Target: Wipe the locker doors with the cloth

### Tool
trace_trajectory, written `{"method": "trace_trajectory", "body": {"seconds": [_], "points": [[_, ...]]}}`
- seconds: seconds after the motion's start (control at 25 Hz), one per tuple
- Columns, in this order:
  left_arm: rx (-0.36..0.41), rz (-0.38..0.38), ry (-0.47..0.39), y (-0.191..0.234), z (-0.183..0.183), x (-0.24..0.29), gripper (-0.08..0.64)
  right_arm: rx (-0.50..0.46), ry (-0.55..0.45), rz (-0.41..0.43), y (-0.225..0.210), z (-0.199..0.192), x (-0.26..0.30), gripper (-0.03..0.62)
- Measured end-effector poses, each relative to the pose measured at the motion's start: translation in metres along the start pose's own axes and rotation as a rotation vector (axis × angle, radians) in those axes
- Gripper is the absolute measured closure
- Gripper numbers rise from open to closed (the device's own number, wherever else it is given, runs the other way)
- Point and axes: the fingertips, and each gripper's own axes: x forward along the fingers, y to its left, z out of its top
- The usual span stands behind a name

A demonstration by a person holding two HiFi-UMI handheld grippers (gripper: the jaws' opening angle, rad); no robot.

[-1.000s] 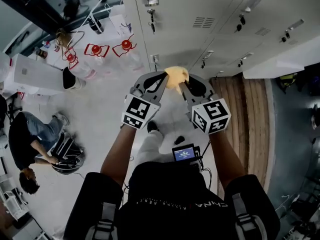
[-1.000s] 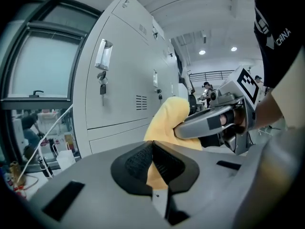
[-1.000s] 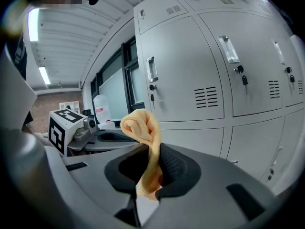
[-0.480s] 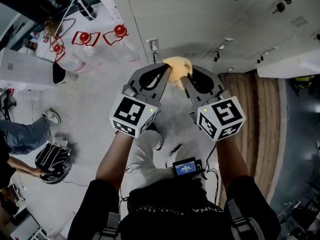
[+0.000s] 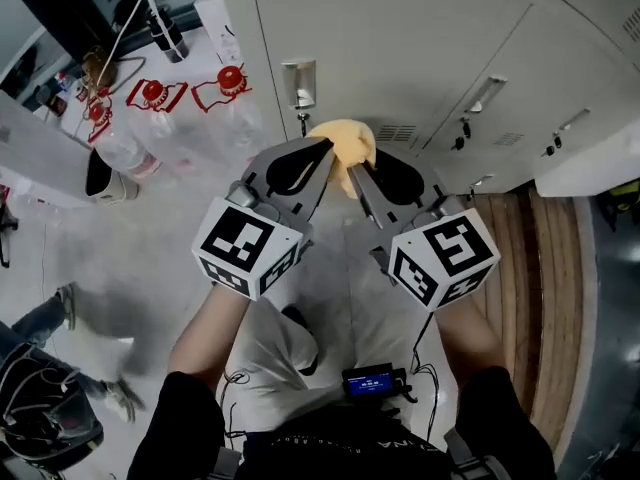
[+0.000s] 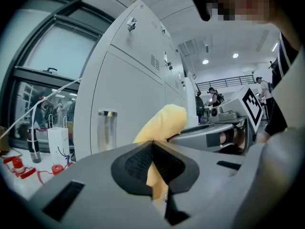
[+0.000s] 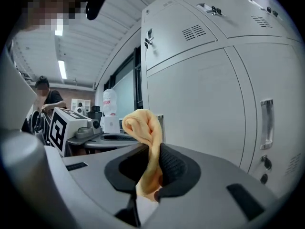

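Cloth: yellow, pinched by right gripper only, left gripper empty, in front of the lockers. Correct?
No. The left gripper isn't empty: the left gripper view shows its jaws shut on the yellow cloth too. The right gripper pinches it, in front of the lockers.

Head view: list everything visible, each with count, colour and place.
cloth: one, yellow, held up in front of the lockers
locker doors: several, off-white, ahead
door handles: at least three, silver, on the doors
bottles: three, clear with red caps, on the floor at left
wooden strip: one, brown, floor at right
left gripper: one, grey, fingers shut on the cloth
right gripper: one, grey, fingers shut on the cloth
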Motion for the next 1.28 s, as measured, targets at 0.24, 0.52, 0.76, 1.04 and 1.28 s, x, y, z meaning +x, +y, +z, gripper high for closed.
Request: {"method": "trace_trajectory", "body": {"seconds": [0.24, 0.52, 0.76, 1.04, 1.28], "points": [[0.04, 0.035, -0.072, 0.015, -0.032, 0.008, 0.541, -0.084, -0.074, 0.029, -0.004, -0.027, 0.017, 0.509], [0.134, 0.096, -0.075, 0.009, -0.043, -0.002, 0.541, -0.138, -0.1, 0.063, 0.008, -0.039, 0.013, 0.509], [0.157, 0.132, -0.066, 0.009, -0.016, -0.015, 0.541, -0.176, -0.091, 0.099, 0.02, -0.012, 0.011, 0.509], [0.257, 0.206, -0.086, 0.028, 0.063, -0.023, 0.541, -0.207, -0.154, 0.087, 0.028, 0.07, 0.017, 0.509], [0.294, 0.266, -0.136, 0.049, 0.131, -0.027, 0.541, -0.225, -0.202, 0.071, 0.031, 0.143, 0.024, 0.509]]}}
